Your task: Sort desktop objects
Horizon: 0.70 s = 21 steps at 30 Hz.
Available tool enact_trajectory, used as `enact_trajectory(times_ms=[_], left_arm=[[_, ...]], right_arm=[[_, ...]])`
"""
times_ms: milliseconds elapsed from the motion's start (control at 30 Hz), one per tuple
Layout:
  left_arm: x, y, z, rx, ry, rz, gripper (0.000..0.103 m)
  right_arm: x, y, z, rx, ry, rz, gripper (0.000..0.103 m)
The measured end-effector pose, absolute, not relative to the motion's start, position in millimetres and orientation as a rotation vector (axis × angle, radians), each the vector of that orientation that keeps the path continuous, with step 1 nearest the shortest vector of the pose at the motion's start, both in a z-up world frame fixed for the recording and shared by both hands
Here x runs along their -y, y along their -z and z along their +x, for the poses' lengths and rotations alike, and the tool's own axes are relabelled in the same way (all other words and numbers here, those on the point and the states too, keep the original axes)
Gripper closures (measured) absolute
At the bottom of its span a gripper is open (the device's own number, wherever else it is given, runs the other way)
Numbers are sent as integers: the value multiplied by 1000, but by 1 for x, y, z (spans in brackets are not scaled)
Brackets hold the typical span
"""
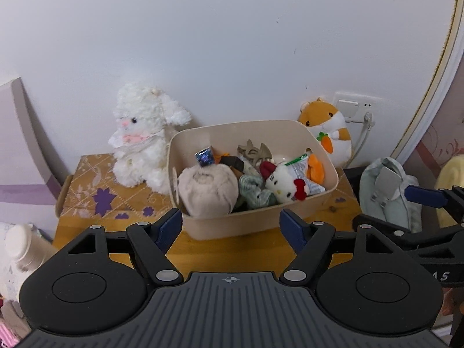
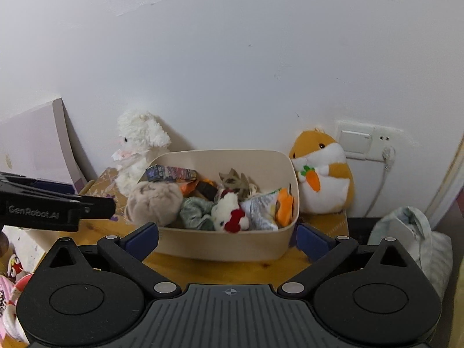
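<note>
Left gripper [image 1: 231,223]: hovering low before the bin, jaws spread wide, holding nothing.
Right gripper [image 2: 227,239]: hanging in front of the bin, jaws parted wide, carrying nothing.
Beige bin [image 1: 232,226]: sitting on the wooden desk [image 1: 232,249], near the wall, packed with small things.
Grey round plush [image 1: 207,191]: lying in the bin's front left corner.
Cat plush with red bow [image 1: 285,184]: resting in the bin beside a snack packet [image 1: 303,174].
White bunny [image 1: 142,136]: sitting left of the bin on a patterned box [image 1: 95,188].
Hamster plush [image 1: 329,127]: standing right of the bin, against the wall.
</note>
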State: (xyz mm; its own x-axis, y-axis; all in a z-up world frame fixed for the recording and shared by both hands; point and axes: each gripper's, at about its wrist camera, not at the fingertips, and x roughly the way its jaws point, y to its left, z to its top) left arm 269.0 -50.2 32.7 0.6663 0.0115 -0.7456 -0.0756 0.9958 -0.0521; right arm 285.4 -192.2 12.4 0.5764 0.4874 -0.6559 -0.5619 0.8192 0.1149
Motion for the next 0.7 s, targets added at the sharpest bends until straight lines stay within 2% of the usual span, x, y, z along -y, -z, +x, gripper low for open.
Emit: enact_trajectory(times_ms=[367, 700], left_arm=[[42, -67, 200, -821, -69, -45, 28], [37, -77, 135, -805, -31, -6, 28]], right_arm=[[212, -52, 222, -768, -599, -80, 0], [226, -63, 159, -768, -575, -109, 0]])
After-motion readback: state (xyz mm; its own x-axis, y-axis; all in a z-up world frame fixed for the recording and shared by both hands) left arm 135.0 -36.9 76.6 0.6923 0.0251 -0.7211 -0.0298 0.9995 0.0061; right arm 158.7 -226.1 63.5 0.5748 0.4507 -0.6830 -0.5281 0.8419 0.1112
